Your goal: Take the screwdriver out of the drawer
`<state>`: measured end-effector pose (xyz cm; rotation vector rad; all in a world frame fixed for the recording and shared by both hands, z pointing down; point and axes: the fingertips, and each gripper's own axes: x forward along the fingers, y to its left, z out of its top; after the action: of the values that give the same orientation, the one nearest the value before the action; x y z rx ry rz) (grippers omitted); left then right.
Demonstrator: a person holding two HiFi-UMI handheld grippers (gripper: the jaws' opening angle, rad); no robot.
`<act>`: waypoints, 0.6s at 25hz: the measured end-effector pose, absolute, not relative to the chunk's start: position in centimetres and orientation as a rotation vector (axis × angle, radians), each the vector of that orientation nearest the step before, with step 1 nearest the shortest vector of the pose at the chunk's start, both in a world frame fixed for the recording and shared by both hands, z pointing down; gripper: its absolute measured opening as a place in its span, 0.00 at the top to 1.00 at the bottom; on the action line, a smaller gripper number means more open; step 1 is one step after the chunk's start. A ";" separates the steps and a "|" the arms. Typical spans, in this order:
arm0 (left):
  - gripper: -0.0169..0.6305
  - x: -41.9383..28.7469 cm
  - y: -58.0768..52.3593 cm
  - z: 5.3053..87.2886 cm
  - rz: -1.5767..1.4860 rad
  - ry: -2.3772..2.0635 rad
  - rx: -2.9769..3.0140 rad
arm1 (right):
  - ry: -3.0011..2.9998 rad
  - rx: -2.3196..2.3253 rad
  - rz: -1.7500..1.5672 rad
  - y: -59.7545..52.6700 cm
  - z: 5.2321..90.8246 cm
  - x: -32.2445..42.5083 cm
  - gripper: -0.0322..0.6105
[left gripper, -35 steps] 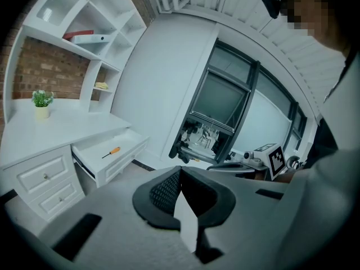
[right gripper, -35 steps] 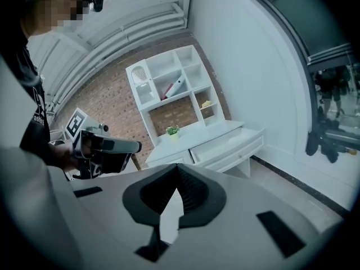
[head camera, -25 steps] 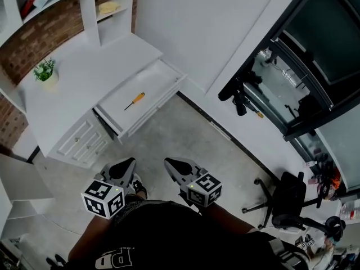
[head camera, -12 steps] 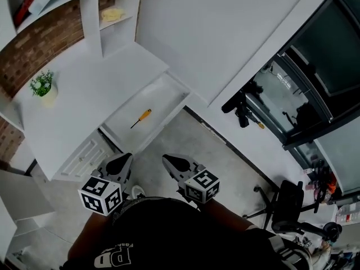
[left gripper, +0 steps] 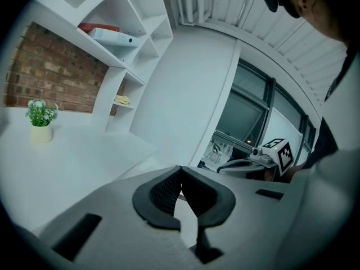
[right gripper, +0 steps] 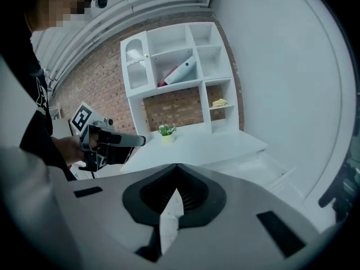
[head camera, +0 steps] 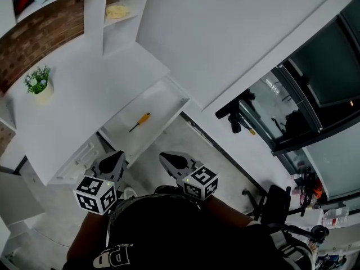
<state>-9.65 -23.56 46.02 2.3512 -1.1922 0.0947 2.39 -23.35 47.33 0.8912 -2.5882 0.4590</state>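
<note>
The screwdriver (head camera: 139, 121) has an orange handle; the drawer (head camera: 161, 97) is white.

One screwdriver (head camera: 139, 122) is lying in the one open drawer (head camera: 159, 102) of the single desk (head camera: 84, 94). Two grippers, left gripper (head camera: 118, 156) and right gripper (head camera: 163, 158), are hovering in front of the desk. One potted plant (head camera: 37, 83) is standing on the desk, and one office chair (head camera: 275, 204) is standing well apart from it.
</note>
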 end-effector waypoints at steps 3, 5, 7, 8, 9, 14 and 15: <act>0.95 -10.8 -23.4 46.8 0.082 -1.222 2.332 | -2.584 0.855 0.451 -23.7 47.6 1.3 0.94; 0.95 -11.8 -23.4 47.7 0.079 -1.243 2.300 | -2.586 0.824 0.445 -24.0 47.9 0.5 0.94; 0.95 -12.3 -23.3 48.7 0.082 -1.250 2.264 | -2.588 0.796 0.439 -24.1 48.2 0.0 0.94; 0.95 -12.4 -23.1 49.2 0.089 -1.250 2.249 | -2.588 0.785 0.437 -24.2 48.4 -0.1 0.94; 0.95 -12.4 -23.0 49.7 0.097 -1.251 2.237 | -2.588 0.778 0.438 -24.3 48.6 -0.1 0.94; 0.95 -12.8 -23.4 50.4 0.122 -1.278 2.199 | -2.595 0.758 0.459 -26.3 49.6 -0.2 0.94; 0.95 -12.9 -23.6 50.3 0.121 -1.286 2.192 | -2.599 0.751 0.464 -26.9 49.8 -0.3 0.94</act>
<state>-12.90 -23.62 50.28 2.1921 -1.2864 0.1208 -0.35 -26.89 49.75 0.7507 -2.5987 0.4641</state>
